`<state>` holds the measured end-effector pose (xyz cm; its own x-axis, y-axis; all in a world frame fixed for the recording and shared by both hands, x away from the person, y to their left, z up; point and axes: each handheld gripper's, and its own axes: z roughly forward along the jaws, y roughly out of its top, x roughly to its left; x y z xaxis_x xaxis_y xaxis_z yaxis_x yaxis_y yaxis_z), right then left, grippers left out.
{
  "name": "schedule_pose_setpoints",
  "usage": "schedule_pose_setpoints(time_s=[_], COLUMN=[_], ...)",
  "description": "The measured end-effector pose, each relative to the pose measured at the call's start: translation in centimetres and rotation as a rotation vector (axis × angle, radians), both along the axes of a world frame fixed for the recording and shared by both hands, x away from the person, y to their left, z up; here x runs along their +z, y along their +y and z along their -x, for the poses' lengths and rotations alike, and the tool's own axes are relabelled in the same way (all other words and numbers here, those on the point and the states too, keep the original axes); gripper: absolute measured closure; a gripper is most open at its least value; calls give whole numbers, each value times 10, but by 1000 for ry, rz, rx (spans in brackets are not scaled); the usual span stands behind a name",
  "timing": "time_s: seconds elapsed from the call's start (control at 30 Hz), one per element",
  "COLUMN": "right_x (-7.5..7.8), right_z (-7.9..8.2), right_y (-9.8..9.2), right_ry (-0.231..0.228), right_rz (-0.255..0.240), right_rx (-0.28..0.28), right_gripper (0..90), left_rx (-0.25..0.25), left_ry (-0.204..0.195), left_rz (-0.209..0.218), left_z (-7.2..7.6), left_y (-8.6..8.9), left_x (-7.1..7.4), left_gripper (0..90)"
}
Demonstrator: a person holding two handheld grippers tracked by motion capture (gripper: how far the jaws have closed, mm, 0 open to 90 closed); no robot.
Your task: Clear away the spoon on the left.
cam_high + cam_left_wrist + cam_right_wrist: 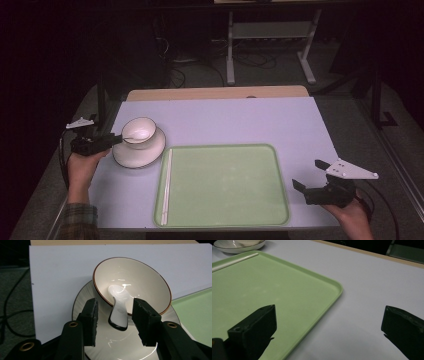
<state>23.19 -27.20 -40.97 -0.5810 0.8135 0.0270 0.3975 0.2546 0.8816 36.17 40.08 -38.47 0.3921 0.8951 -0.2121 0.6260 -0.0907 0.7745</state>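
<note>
Two tongs seen. Left tongs [115,320] half parted, pads clear of spoon [119,308] handle lying between them; spoon rested in bowl [147,282] on plate [82,297], long axis pointed at tongs. Left hand [82,167] nearer, held level at table [225,120] edge. Right tongs [329,332] wide, empty, beside tray [287,285].

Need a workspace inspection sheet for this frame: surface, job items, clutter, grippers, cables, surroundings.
Surface: pale lilac tabletop, wooden strip at the far edge.
Job's things: white ceramic spoon in cream brown-rimmed bowl on white plate.
Clutter: green plastic tray holding white chopsticks.
Grippers: left gripper open, spoon handle between the jaws, untouched; right gripper open, empty.
Cables: black cable trails from the left gripper.
Surroundings: dark floor, grey metal stand.
</note>
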Motion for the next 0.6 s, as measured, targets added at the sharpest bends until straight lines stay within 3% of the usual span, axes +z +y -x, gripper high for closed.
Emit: schedule_pose_setpoints(time_s=[0.37,0.6], right_x=[0,0], right_z=[0,0], right_y=[0,0], right_ry=[0,-2], right_rz=[3,1], right_rx=[1,-2], right_gripper=[0,0], left_rx=[-17,-35], left_ry=[23,22], left_rz=[62,87], left_z=[-1,-1], left_y=[2,2], left_x=[-7,-7], left_gripper=[697,738])
